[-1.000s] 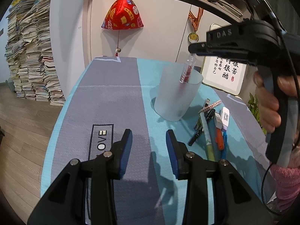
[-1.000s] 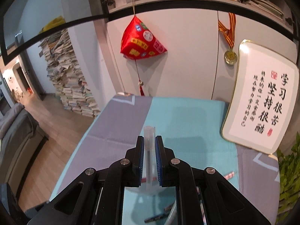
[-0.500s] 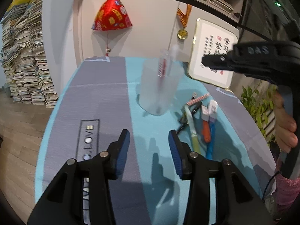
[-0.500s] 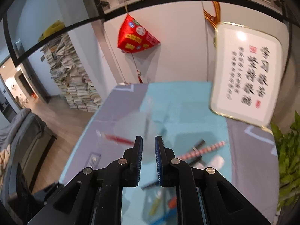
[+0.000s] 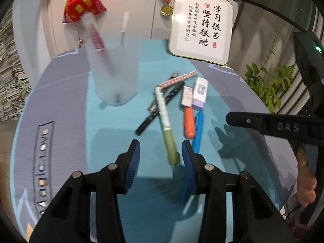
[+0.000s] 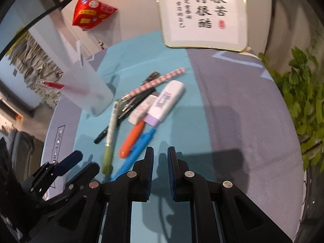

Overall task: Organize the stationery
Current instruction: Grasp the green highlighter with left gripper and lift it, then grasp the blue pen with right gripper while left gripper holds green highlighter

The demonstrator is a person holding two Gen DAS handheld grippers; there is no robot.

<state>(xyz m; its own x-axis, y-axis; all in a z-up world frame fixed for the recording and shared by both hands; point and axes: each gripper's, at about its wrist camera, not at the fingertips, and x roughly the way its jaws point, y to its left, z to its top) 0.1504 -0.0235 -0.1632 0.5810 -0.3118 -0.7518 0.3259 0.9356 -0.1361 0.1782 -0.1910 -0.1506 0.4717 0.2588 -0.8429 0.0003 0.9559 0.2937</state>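
A frosted plastic cup (image 5: 114,79) (image 6: 87,92) stands on the mat and holds a red pen (image 5: 99,42) (image 6: 66,87) and a clear pen (image 5: 124,28). Loose stationery lies right of the cup: a green pen (image 5: 167,127) (image 6: 110,133), a black pen (image 5: 160,109), a pink checked pencil (image 5: 178,79) (image 6: 154,82), an orange marker (image 5: 189,121) (image 6: 132,139), a blue pen (image 5: 197,133) (image 6: 137,149) and a white-purple correction tape (image 5: 199,93) (image 6: 166,101). My left gripper (image 5: 161,154) is open just above the green pen's near end. My right gripper (image 6: 160,158) is open by a narrow gap and empty, near the blue pen.
A framed calligraphy sign (image 5: 200,22) (image 6: 204,12) leans at the back of the round table. A green plant (image 5: 269,83) (image 6: 303,101) stands off the right edge. A red ornament (image 5: 83,0) hangs on the wall. Stacks of papers (image 5: 10,70) stand at left.
The right gripper let the clear pen go into the cup, opened slightly and swung down over the loose stationery. The left gripper moved right, over the green pen.
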